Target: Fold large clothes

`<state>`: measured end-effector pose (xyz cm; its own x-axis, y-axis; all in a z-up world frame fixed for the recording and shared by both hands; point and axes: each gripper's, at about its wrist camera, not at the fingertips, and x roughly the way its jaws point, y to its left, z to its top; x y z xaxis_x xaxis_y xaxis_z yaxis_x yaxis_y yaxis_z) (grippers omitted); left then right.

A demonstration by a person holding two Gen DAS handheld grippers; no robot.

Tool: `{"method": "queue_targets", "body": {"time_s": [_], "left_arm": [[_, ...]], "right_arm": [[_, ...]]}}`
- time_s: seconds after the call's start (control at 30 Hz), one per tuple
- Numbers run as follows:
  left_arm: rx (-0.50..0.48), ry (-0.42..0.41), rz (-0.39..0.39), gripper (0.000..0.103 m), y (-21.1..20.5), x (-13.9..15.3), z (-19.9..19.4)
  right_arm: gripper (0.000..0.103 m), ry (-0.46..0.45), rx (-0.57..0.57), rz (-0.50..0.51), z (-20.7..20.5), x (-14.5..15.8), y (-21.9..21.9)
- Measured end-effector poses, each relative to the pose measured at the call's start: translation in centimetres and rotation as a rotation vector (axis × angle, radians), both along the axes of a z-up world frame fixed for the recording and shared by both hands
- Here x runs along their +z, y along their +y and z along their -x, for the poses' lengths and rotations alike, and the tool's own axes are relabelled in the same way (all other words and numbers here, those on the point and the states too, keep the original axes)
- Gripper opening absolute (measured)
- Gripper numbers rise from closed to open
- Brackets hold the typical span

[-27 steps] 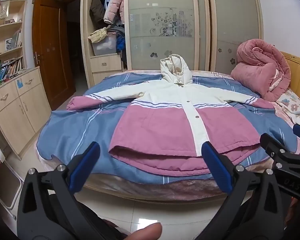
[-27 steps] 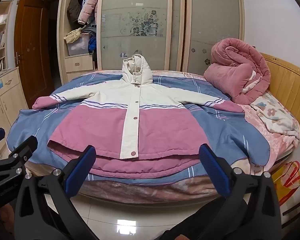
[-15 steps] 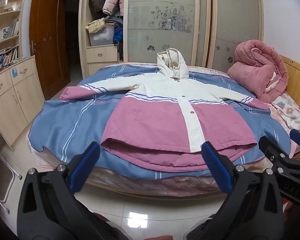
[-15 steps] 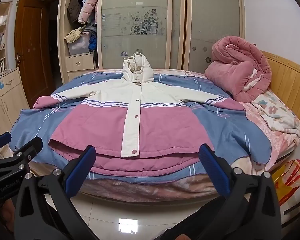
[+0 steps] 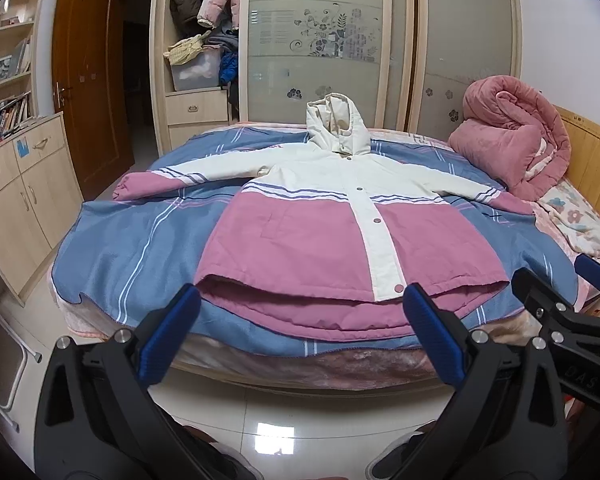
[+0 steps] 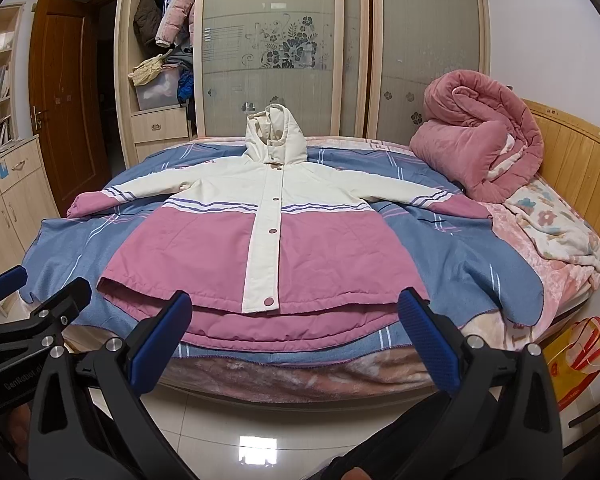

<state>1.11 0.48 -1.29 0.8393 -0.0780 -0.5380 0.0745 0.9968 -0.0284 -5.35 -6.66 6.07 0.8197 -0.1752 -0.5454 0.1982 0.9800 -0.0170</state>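
Note:
A hooded jacket (image 5: 300, 240), white on top and pink below, lies flat and face up on the bed, sleeves spread, hood toward the wardrobe; it also shows in the right wrist view (image 6: 228, 248). My left gripper (image 5: 300, 312) is open and empty, in the air just before the bed's near edge, below the jacket's hem. My right gripper (image 6: 296, 316) is open and empty, at the same height before the hem. Each gripper shows at the edge of the other's view.
The bed carries a blue striped blanket (image 5: 140, 248). A rolled pink quilt (image 5: 512, 148) sits at the right by the wooden headboard (image 6: 572, 160). A wardrobe (image 5: 320, 48) stands behind, low cabinets (image 5: 16, 188) at left, glossy tile floor (image 5: 300, 420) below. An orange bag (image 6: 576, 360) lies at right.
Both grippers have moved a little closer to the bed, and the left view has swung slightly left and down. Both grippers stay open.

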Motion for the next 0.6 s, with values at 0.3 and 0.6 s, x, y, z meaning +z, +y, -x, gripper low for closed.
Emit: {"method": "queue_targets", "body": {"time_s": [0.3,0.6], "left_arm": [[0.003,0.002,-0.013,0.101,-0.57,0.06,0.07],[0.005,-0.002,-0.014,0.101,-0.38,0.47,0.22]], "right_arm": [[0.102,0.001,0.001,-0.002,0.06,-0.24,0.03],[0.102,-0.002,0.0,0.0,0.1,-0.65,0.19]]}}
